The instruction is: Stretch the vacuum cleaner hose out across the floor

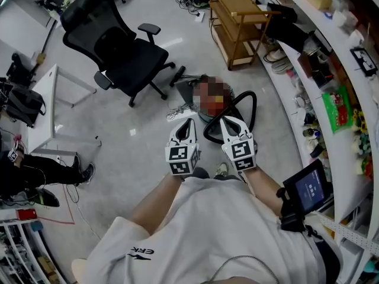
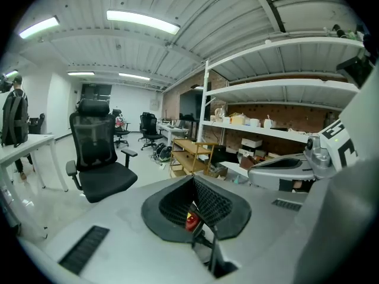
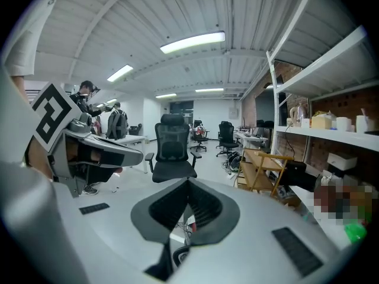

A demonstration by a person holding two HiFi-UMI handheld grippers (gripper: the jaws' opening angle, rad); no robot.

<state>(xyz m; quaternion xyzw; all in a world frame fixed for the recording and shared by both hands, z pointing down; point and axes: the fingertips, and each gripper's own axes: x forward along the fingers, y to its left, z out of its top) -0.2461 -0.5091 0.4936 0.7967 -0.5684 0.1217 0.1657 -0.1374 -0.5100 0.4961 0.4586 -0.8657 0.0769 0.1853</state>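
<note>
The hose (image 1: 254, 106) was black and ribbed, lying on the grey floor (image 1: 136, 152) in a tight arched loop, not stretched out. It sat just ahead of the right gripper (image 1: 228, 122), whose tips overlapped its lower curve in the head view; whether they touched it I could not tell. No writing showed on the hose.

The right gripper's jaws were pressed together, black pads meeting at the tips with nothing between them, as the right gripper view (image 3: 188, 183) showed. The left gripper (image 1: 190, 122) was beside it, a little left of the loop, jaws likewise closed tip to tip on nothing (image 2: 193, 180). A red speck showed through the gap below its pads; what it was could not be made out. Each gripper carried a cube with black-and-white square markers.

The only legible lettering was "ERK" on the left side of the person's white shirt (image 1: 225, 229). A tablet (image 1: 309, 189) at the person's right side showed pale text on a blue screen, too small to read.

Further out stood a black chair (image 1: 127, 52) to the upper left, a wooden cart (image 1: 237, 16) beyond the hose, and white shelves (image 1: 296, 70) curving along the right, cluttered with small goods whose print was unreadable. At far left were a white desk (image 1: 44, 108) and a second person's legs (image 1: 41, 170).
</note>
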